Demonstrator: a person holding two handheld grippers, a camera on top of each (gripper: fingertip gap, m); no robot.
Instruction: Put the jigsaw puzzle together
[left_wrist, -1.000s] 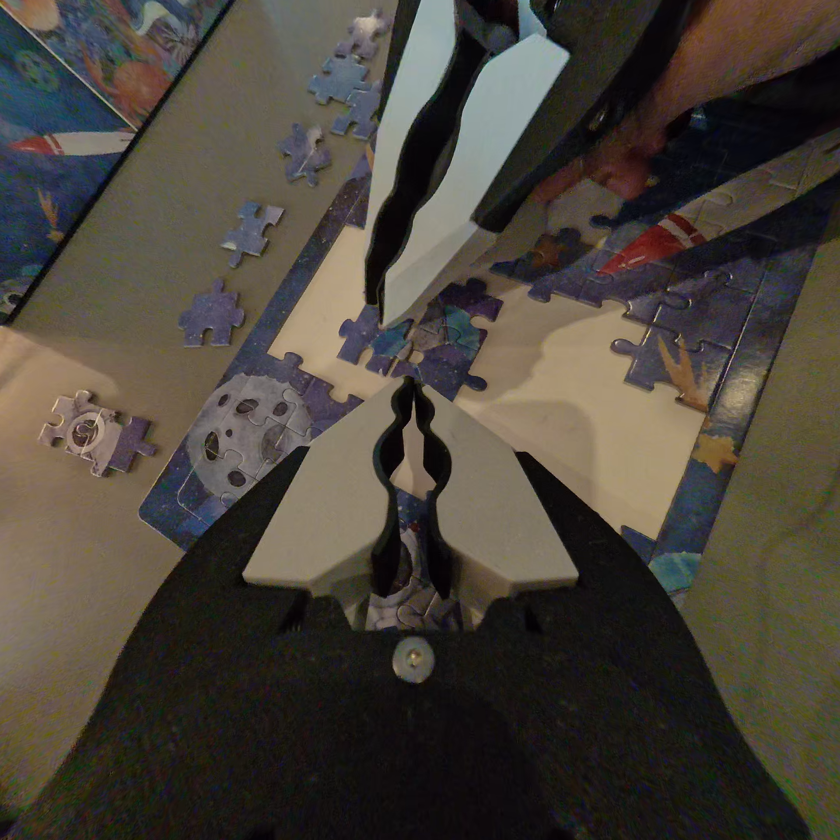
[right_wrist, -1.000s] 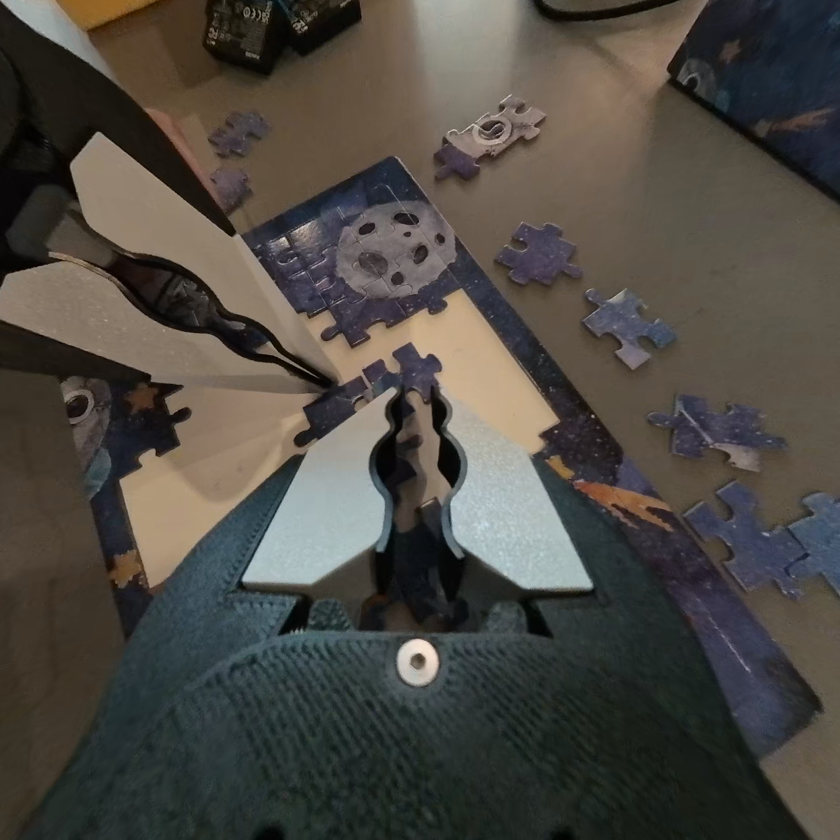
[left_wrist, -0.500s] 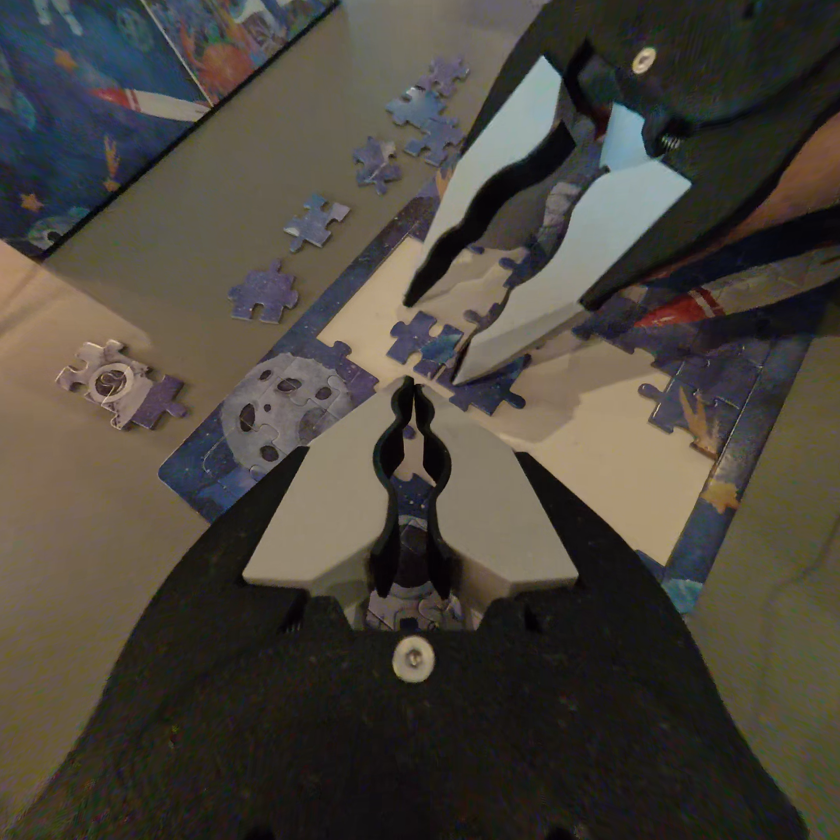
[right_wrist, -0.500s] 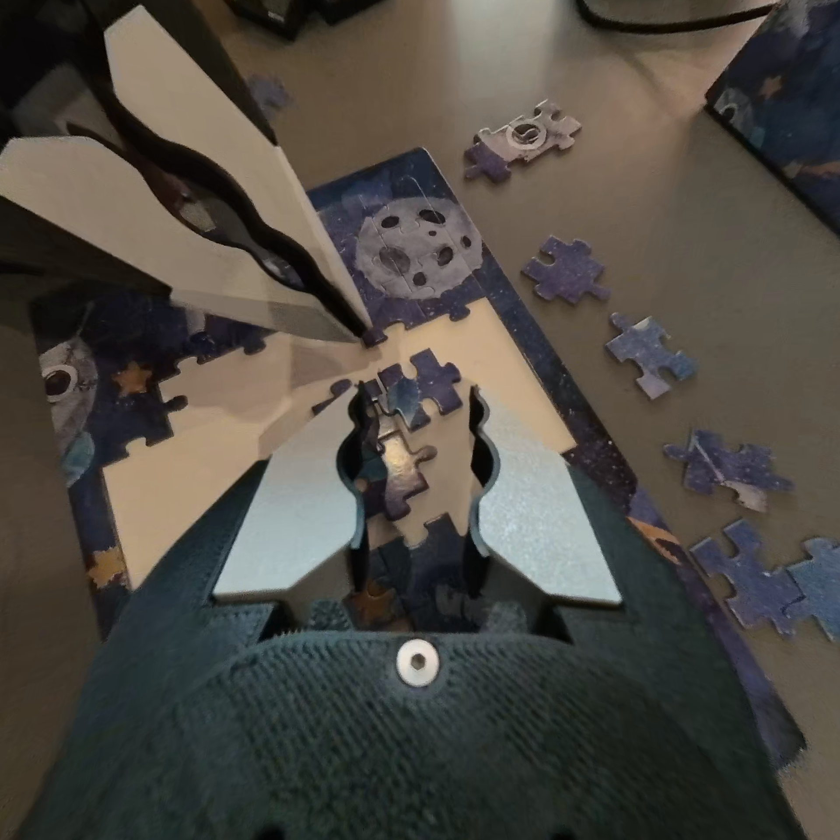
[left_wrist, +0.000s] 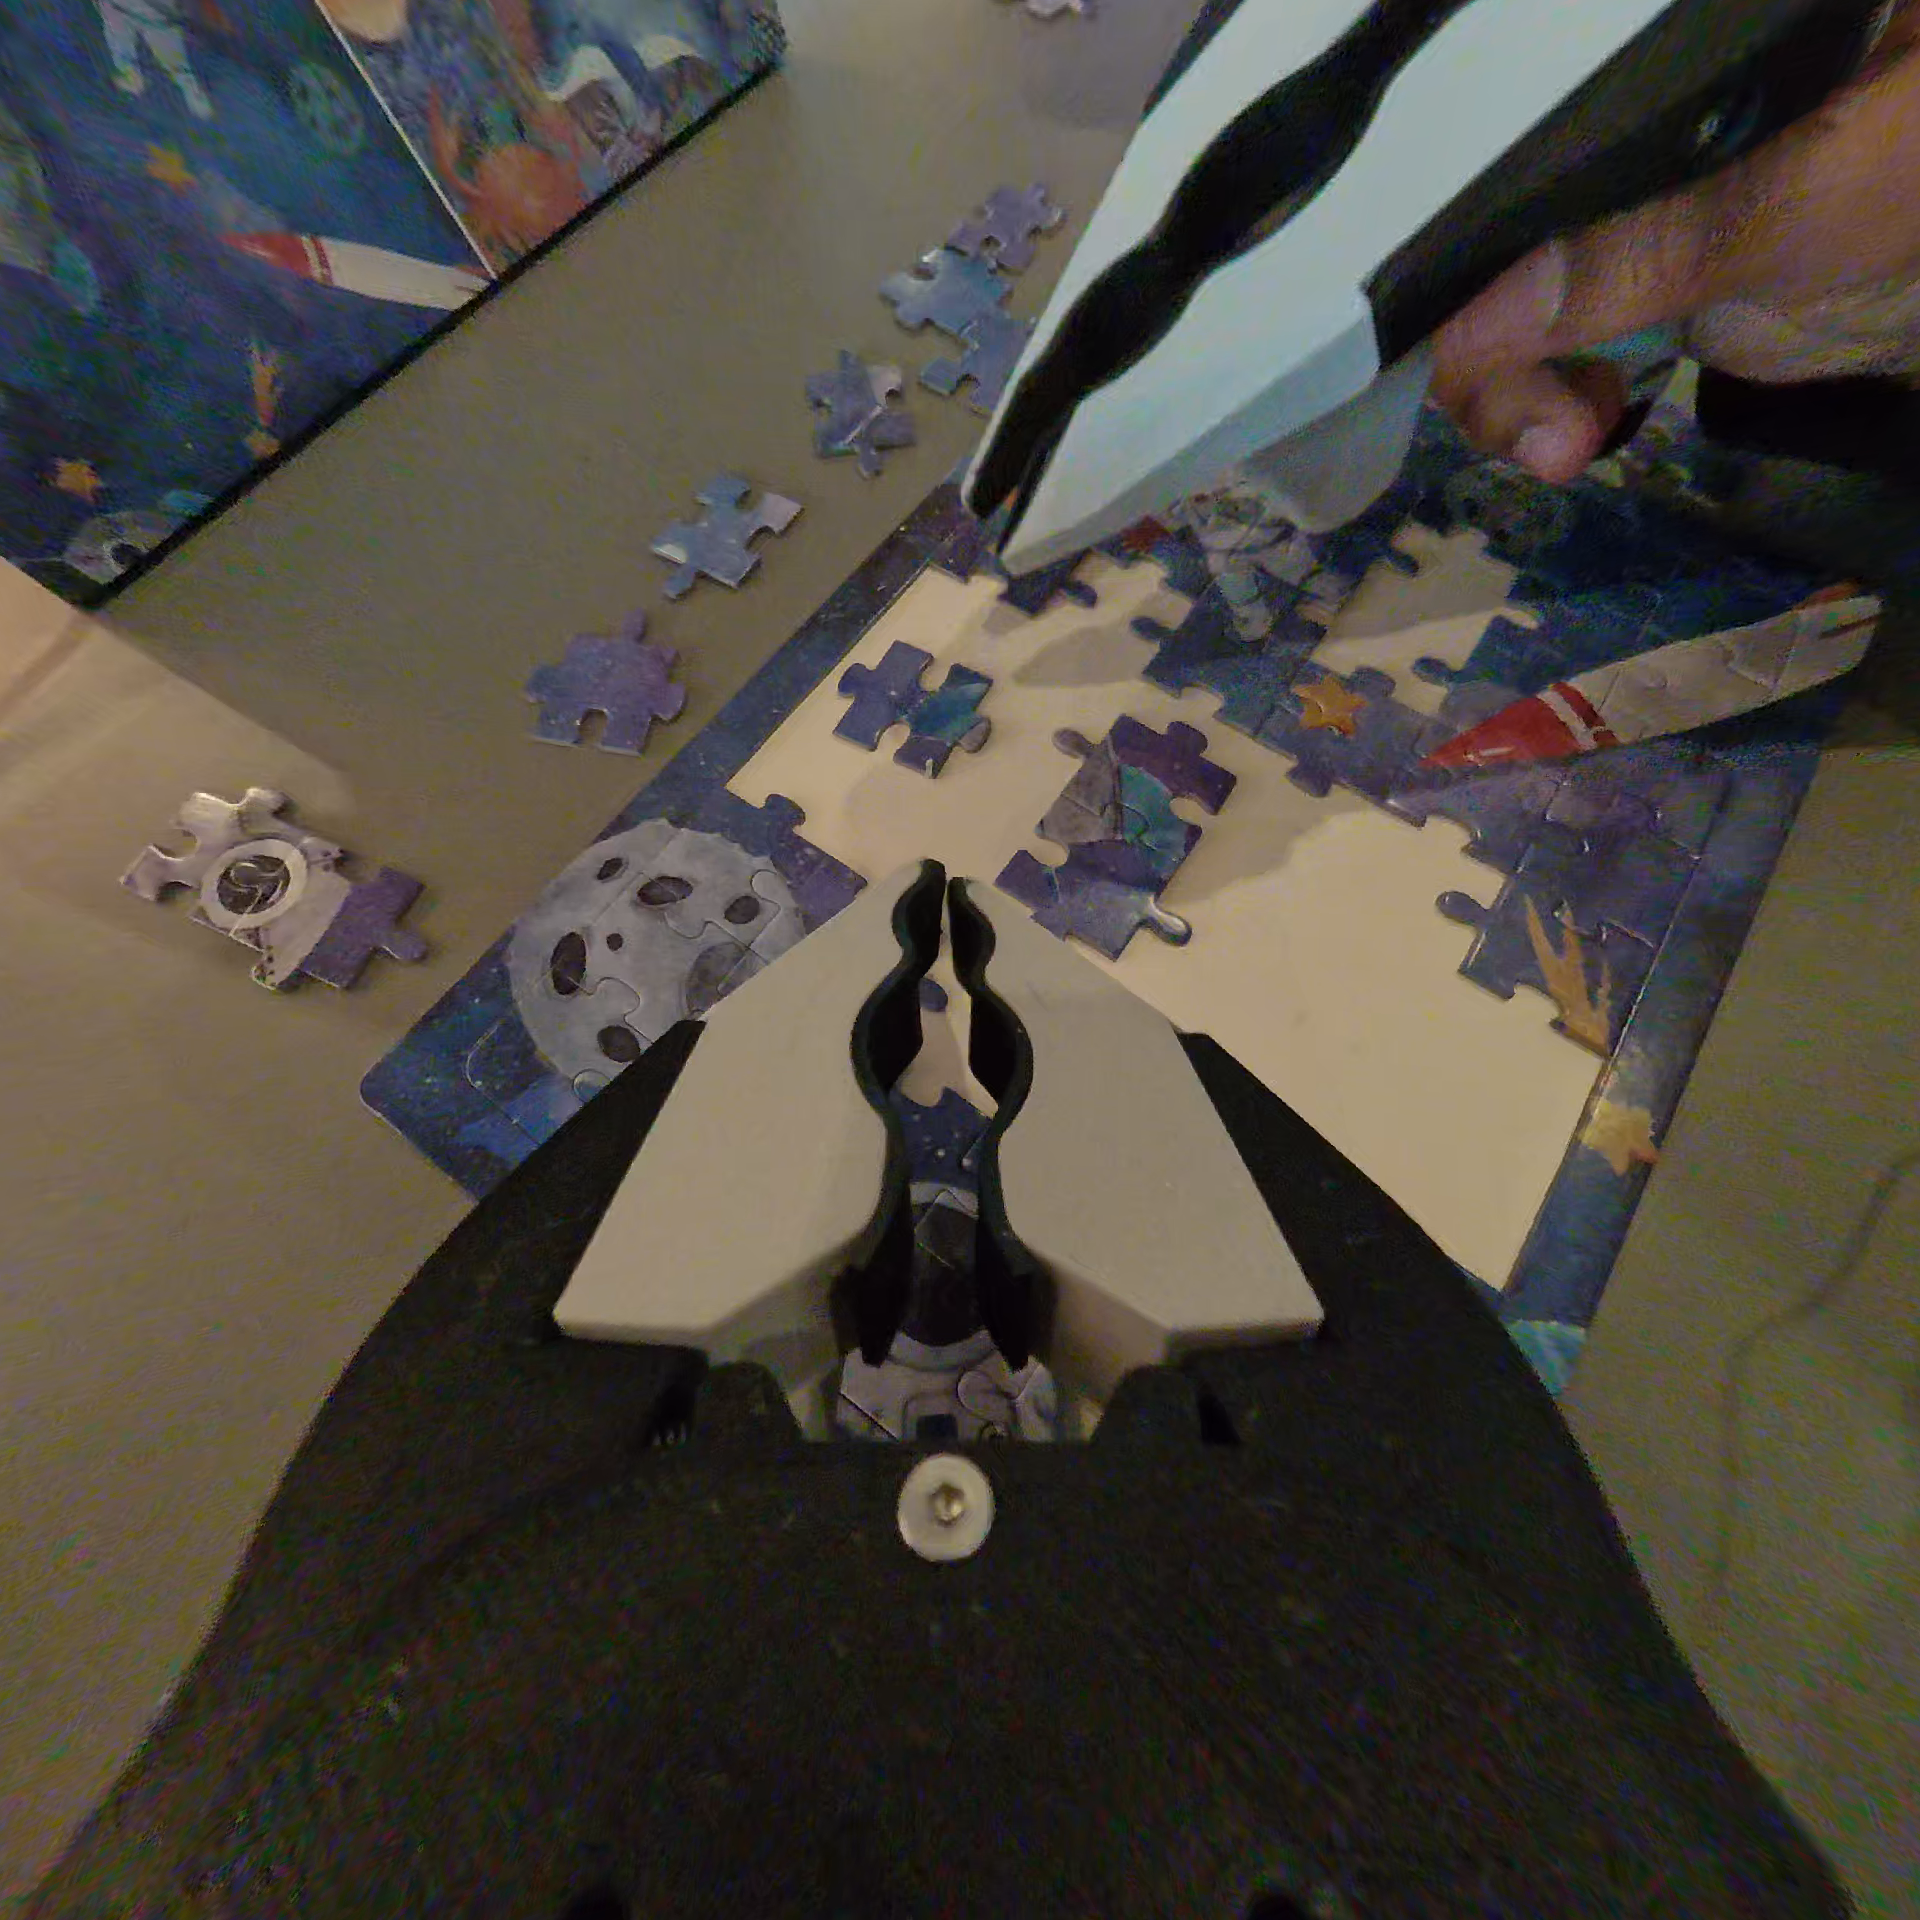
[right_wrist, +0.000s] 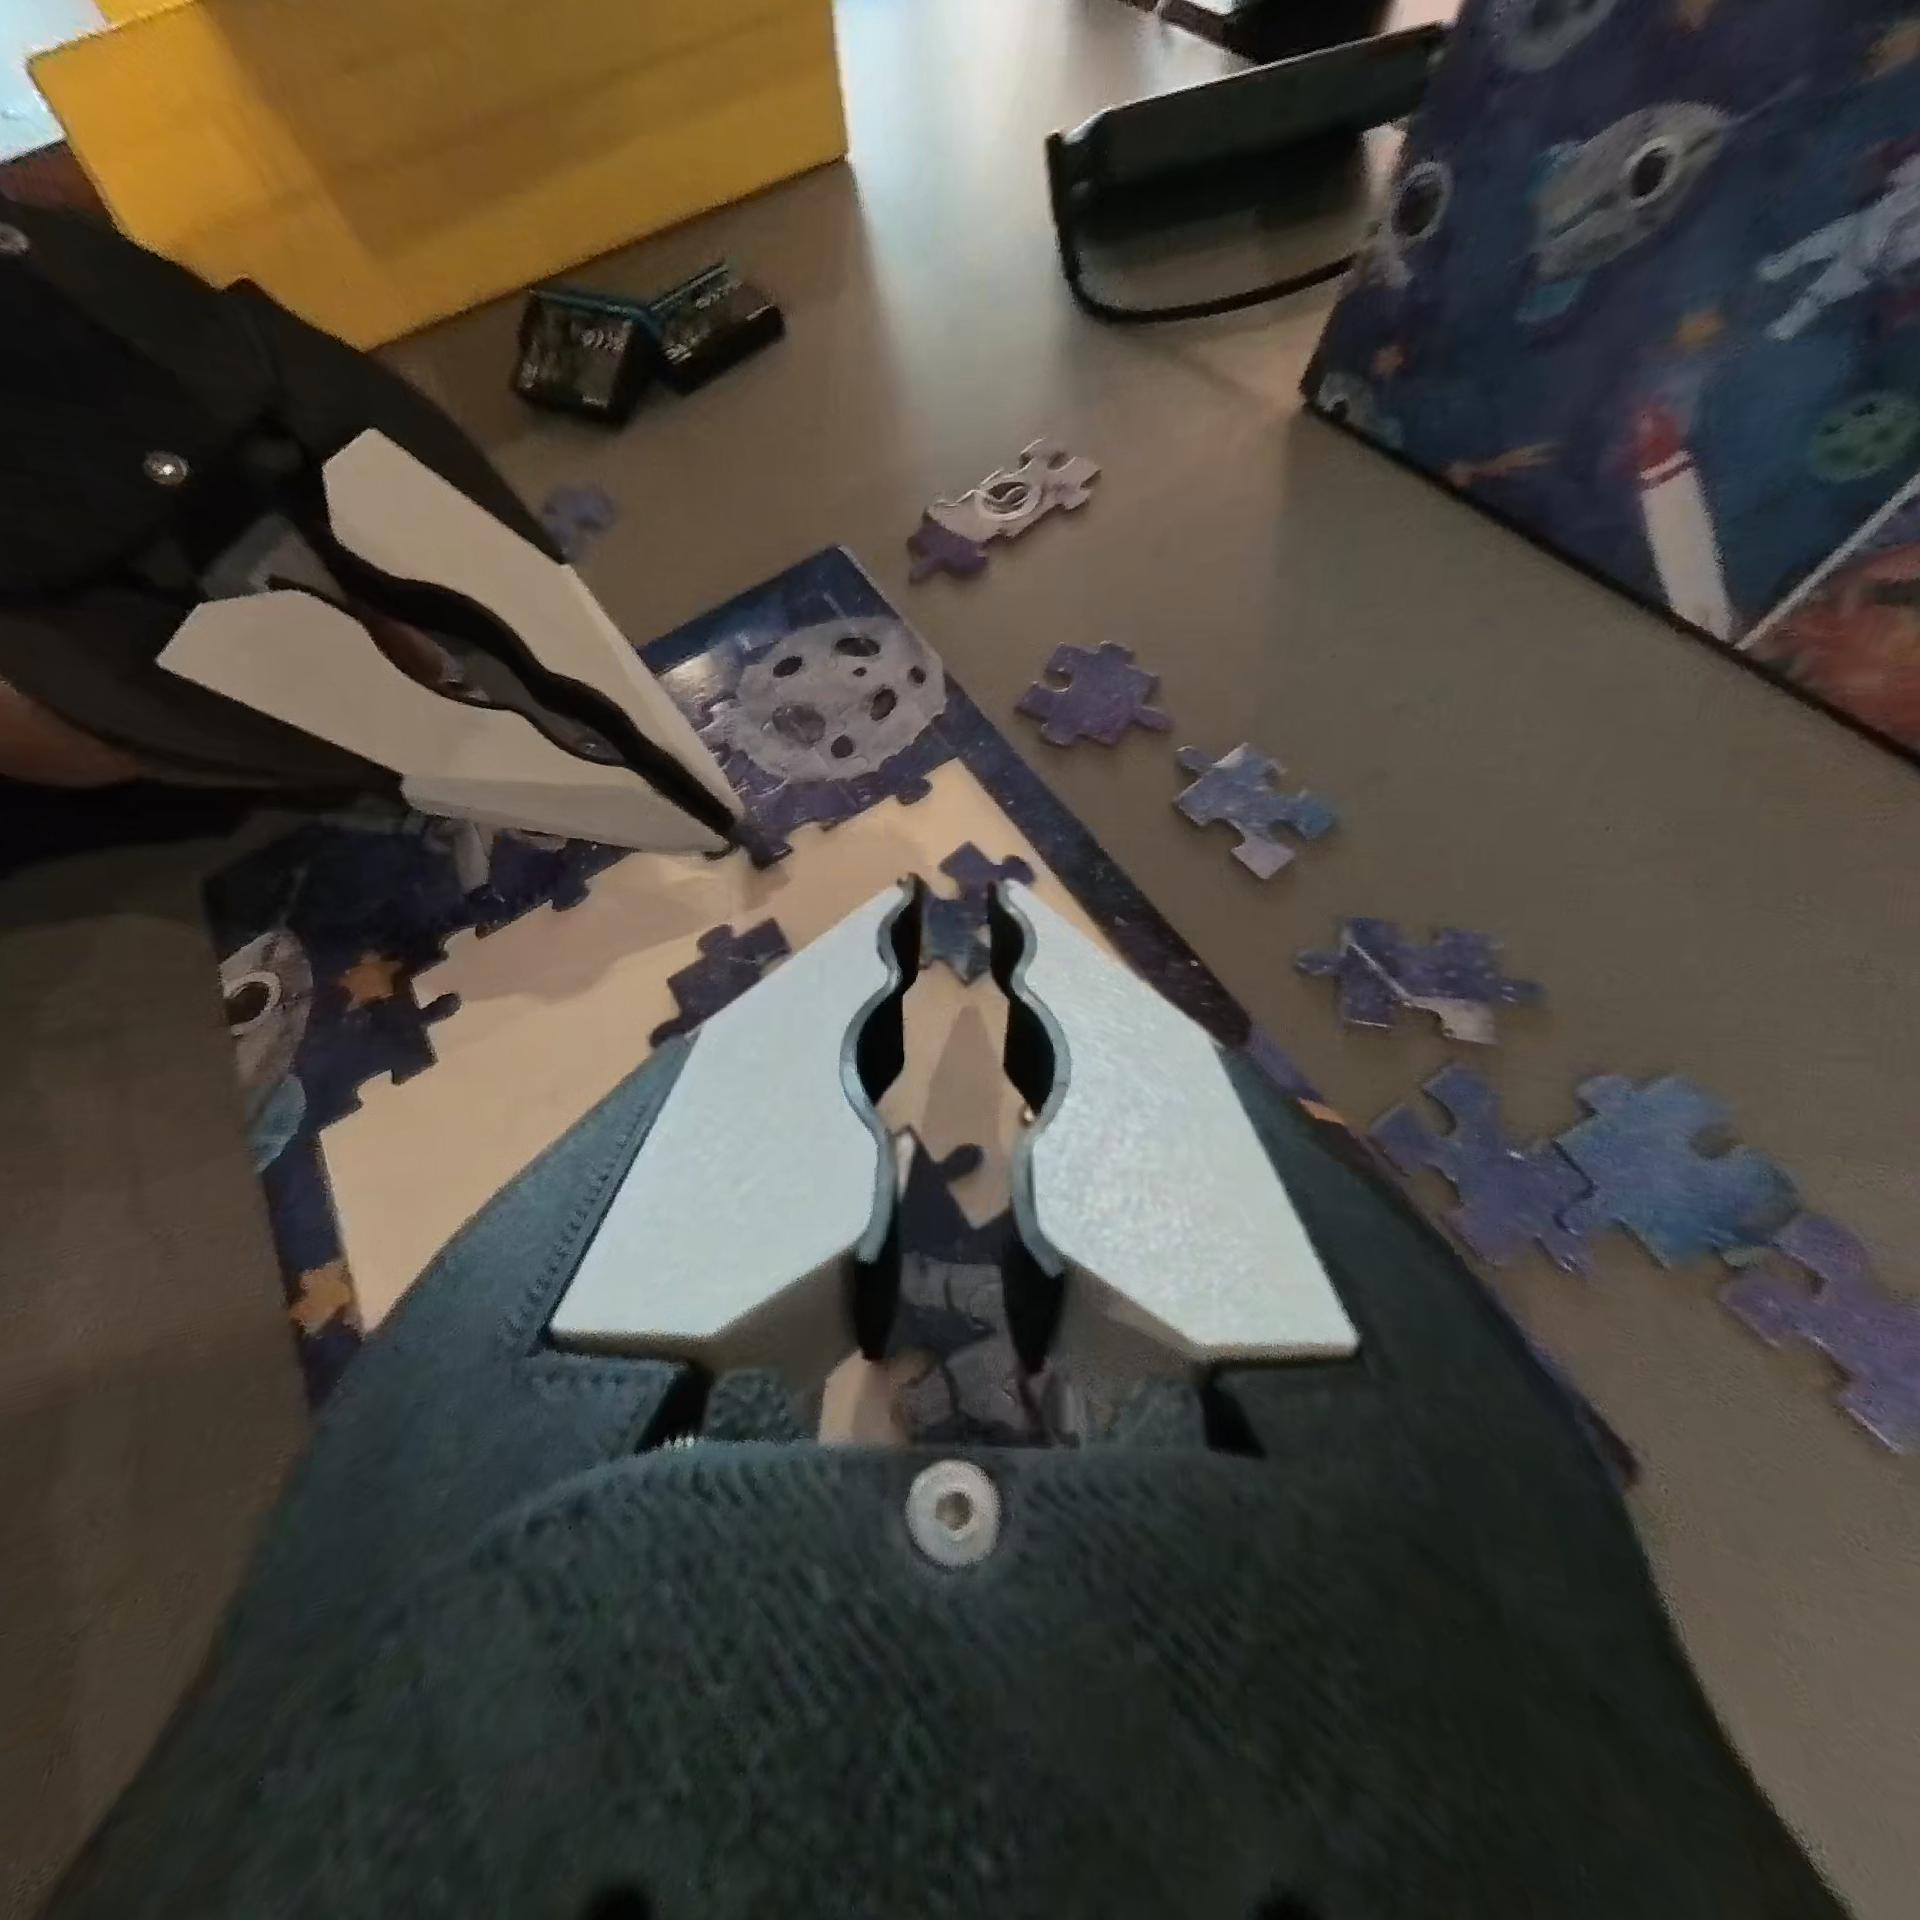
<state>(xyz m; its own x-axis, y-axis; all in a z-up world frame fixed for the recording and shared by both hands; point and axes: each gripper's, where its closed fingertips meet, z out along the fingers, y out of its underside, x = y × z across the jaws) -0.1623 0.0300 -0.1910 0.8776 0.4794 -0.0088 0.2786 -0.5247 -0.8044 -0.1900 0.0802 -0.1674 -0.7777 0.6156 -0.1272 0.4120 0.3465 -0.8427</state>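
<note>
Puzzle tray (left_wrist: 665, 790) flat on table (left_wrist: 208, 1195); loose pieces (left_wrist: 608, 694) in row along left edge; box (left_wrist: 208, 260) beyond.

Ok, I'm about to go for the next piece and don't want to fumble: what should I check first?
1. Left gripper empty: ok, shut on nothing.
2. Right gripper empty: ok, slightly open, nothing between the fingers.
3. Small cluster joined up: not ok, lies loose on the bare board.
4. Big cluster joined up: not ok, also loose.
5. Spare piece free to grab: ok, flat on the table, nothing on it.
6. Which gap each cluster fits: cannot tell.
</note>
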